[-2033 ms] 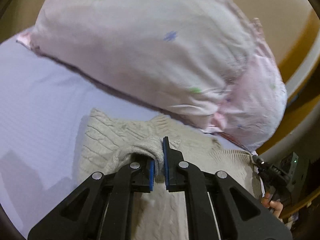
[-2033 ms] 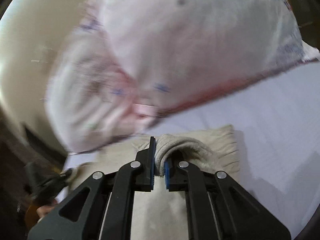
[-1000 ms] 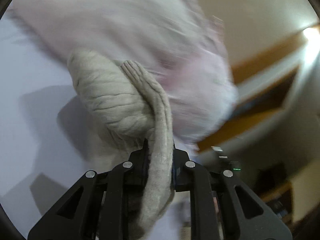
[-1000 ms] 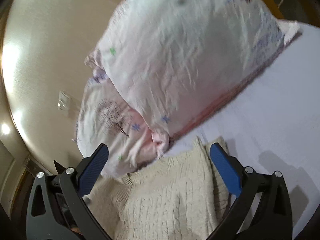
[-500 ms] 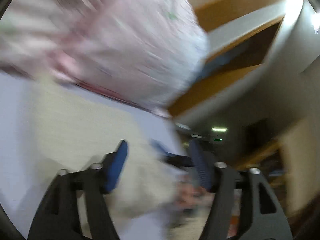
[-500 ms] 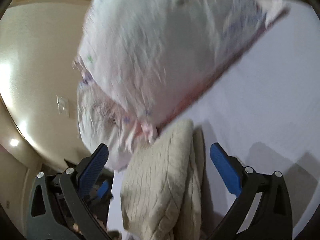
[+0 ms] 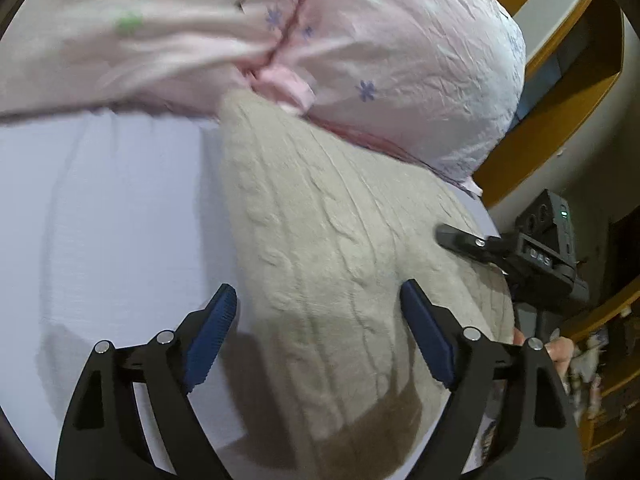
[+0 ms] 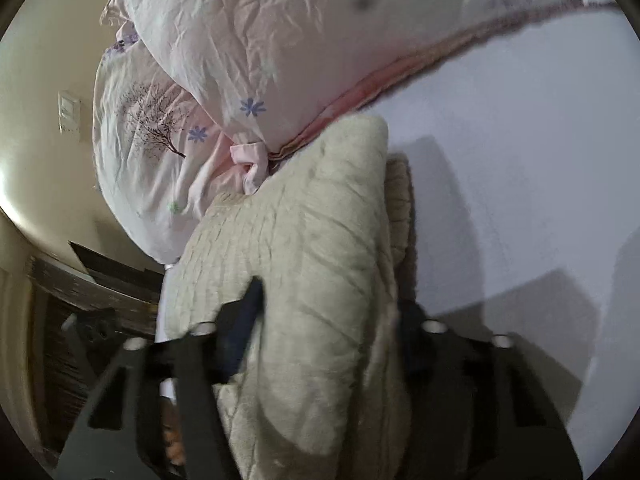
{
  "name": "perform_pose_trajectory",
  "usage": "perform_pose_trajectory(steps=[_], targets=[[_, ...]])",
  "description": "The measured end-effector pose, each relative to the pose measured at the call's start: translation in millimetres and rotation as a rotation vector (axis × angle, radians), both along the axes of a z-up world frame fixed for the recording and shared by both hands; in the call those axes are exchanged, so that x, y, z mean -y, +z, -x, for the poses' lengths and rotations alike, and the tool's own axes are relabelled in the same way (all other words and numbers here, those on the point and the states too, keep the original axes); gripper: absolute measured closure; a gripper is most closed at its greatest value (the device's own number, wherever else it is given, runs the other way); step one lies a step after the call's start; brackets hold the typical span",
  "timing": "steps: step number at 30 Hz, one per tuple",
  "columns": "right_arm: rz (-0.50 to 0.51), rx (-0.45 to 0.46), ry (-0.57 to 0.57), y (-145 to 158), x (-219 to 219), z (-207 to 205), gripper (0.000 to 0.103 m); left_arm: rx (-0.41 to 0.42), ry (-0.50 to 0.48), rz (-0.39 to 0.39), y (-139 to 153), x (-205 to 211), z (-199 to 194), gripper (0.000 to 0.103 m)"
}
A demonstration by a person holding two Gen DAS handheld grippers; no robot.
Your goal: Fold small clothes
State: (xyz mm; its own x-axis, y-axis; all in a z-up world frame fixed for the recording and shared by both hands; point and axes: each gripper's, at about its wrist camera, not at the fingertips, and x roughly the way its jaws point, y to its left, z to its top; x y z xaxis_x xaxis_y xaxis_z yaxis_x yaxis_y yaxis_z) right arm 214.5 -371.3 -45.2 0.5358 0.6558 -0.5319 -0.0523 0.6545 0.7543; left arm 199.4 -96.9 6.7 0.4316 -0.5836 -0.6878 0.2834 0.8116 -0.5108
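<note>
A folded cream cable-knit sweater (image 7: 328, 240) lies on the pale lilac bed sheet (image 7: 108, 208), its far end against the pink pillows. My left gripper (image 7: 318, 312) is open, its blue pads either side of the sweater's near part, just above it. In the right wrist view the sweater (image 8: 304, 264) fills the space between my right gripper's fingers (image 8: 240, 320); the jaws stand wide apart around the folded bundle, and the right finger is mostly hidden behind it. The right gripper (image 7: 460, 240) also shows in the left wrist view at the sweater's right edge.
Two pink floral pillows (image 7: 380, 52) are stacked at the head of the bed, also seen in the right wrist view (image 8: 248, 40). The bed's edge and a wooden frame (image 7: 560, 80) lie to the right. A cream wall with a switch plate (image 8: 68, 112) is beyond.
Both grippers let go of the sweater's folded edges and opened wide. The sweater was folded over into a thicker bundle, and both grippers now straddle it.
</note>
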Motion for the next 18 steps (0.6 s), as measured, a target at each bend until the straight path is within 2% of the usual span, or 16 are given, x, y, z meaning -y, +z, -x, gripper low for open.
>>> perform_pose_trajectory(steps=[1,4,6,7,9,11,13,14,15,16,17,18], targets=[[-0.024,0.0,-0.005,-2,-1,0,0.061,-0.017,-0.009,0.037,-7,0,0,0.038],[-0.087,0.027,-0.005,1,-6,9,0.065,-0.016,-0.005,0.097,-4,-18,5,0.058],[-0.099,0.056,0.043,8,-21,11,0.067,-0.001,0.003,0.102,4,-39,16,0.06],[-0.089,0.073,0.086,13,-37,10,0.067,0.032,0.016,0.082,10,-50,22,0.06],[-0.023,0.1,0.144,22,-69,3,0.068,0.083,0.059,0.033,20,-73,29,0.059],[0.065,0.112,0.14,27,-92,-5,0.065,0.082,0.103,-0.027,19,-87,25,0.054],[0.289,0.151,0.061,36,-112,-4,0.051,0.079,0.154,-0.077,16,-97,28,0.047],[0.397,0.199,0.006,45,-117,7,0.048,0.099,0.161,-0.076,17,-100,34,0.046],[0.474,0.246,-0.044,53,-119,18,0.039,0.163,0.176,-0.123,23,-101,49,0.044],[0.605,0.321,-0.139,68,-120,42,0.019,0.199,0.182,-0.166,27,-101,59,0.036],[0.653,0.351,-0.176,75,-118,55,0.008,0.234,0.189,-0.217,31,-99,70,0.032],[0.691,0.385,-0.21,82,-116,74,0.002,0.261,0.191,-0.261,32,-98,85,0.025]])
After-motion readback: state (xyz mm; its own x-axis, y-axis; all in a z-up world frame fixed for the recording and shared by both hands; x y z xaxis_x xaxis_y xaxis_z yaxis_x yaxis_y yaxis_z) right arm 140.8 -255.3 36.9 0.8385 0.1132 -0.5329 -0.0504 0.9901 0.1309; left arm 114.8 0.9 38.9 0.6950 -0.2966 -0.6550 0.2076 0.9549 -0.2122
